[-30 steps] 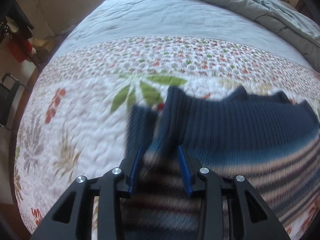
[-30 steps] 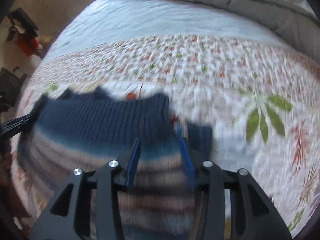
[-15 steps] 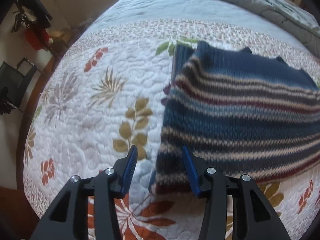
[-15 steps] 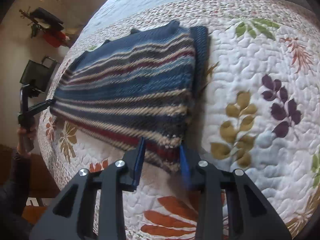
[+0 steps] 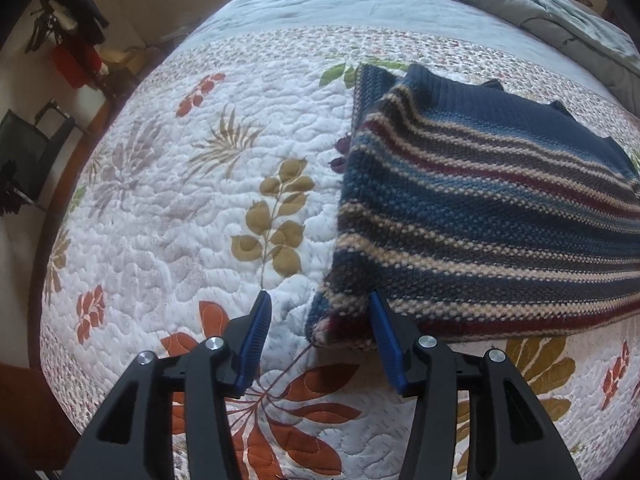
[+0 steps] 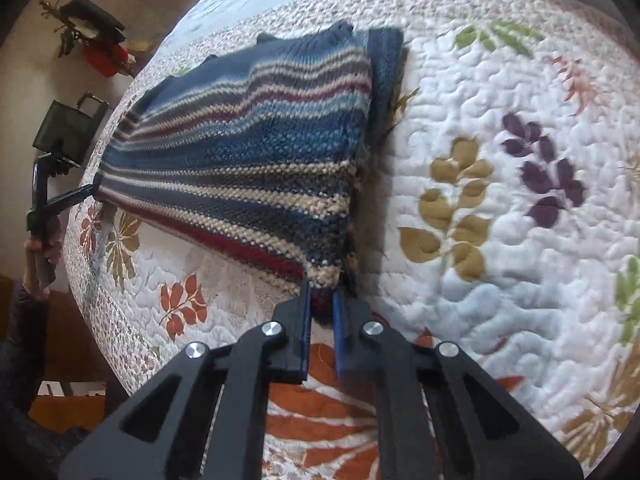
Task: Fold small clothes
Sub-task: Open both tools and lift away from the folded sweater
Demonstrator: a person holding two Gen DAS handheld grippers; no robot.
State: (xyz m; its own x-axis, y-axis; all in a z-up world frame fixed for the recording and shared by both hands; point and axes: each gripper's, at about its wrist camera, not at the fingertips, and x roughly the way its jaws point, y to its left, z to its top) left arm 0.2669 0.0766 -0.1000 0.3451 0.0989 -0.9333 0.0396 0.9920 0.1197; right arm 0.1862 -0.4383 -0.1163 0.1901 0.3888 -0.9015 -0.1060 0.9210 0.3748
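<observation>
On the quilt (image 5: 168, 216) the sweater (image 5: 480, 216) is lying folded, striped side up, its dark blue collar end toward the far side. Compared with half a second ago, the left gripper (image 5: 318, 344) is standing wider apart, its blue fingers (image 5: 256, 340) now straddling the sweater's near left corner without pressing it, and that corner is sitting lower between them. The right gripper (image 6: 321, 328) is pinching the near right corner of the sweater (image 6: 248, 160) more tightly than before, the hem bunching between its nearly closed fingers. In the right view the left gripper (image 6: 86, 192) is showing at the sweater's far left edge, held by a hand (image 6: 42, 250) partly cut off by the frame. The sweater's right part is running out of the left view, and the grey blanket (image 5: 500, 4) at the far end is being cropped too.
</observation>
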